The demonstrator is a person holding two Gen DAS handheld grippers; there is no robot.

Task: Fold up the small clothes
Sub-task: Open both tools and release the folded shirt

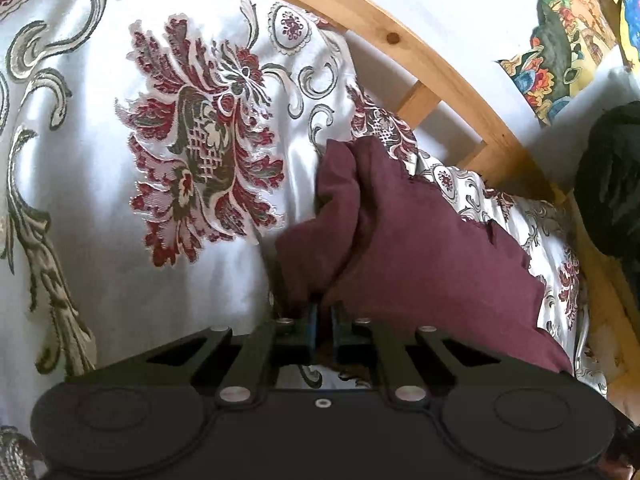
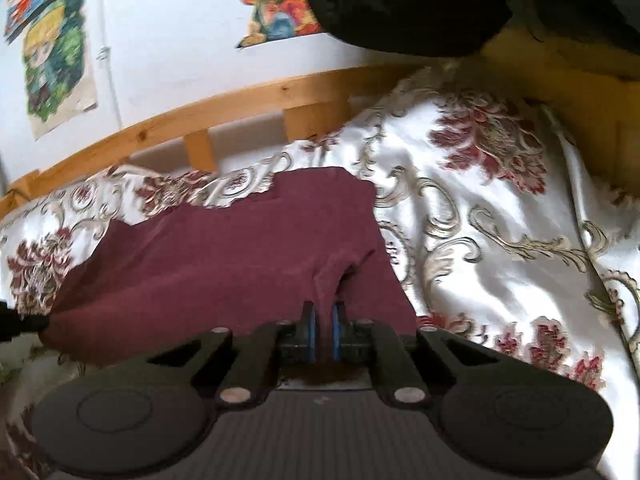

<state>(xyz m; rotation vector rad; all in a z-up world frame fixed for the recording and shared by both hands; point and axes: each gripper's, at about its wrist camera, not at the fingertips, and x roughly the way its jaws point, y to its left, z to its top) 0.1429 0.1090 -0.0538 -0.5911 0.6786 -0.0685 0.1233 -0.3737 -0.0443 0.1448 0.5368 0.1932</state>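
Maroon garment (image 1: 420, 240) lies on the patterned bedspread (image 1: 100, 160) by the wooden bed rail (image 1: 400, 40). Left gripper (image 1: 323, 312) and right gripper (image 2: 323, 320) jaws both pinched narrow on its near edge. Grip looks thin, probably one layer; fabric could slip out mid-fold.

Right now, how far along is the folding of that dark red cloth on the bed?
Early to midway, it seems. Done: both grippers have hold of the maroon garment; the left gripper and right gripper are each shut on a bunched edge. In hand: the cloth is lifted and rumpled over the floral bedspread, with no neat crease showing. Left: bringing the edges over, laying it flat and letting go.
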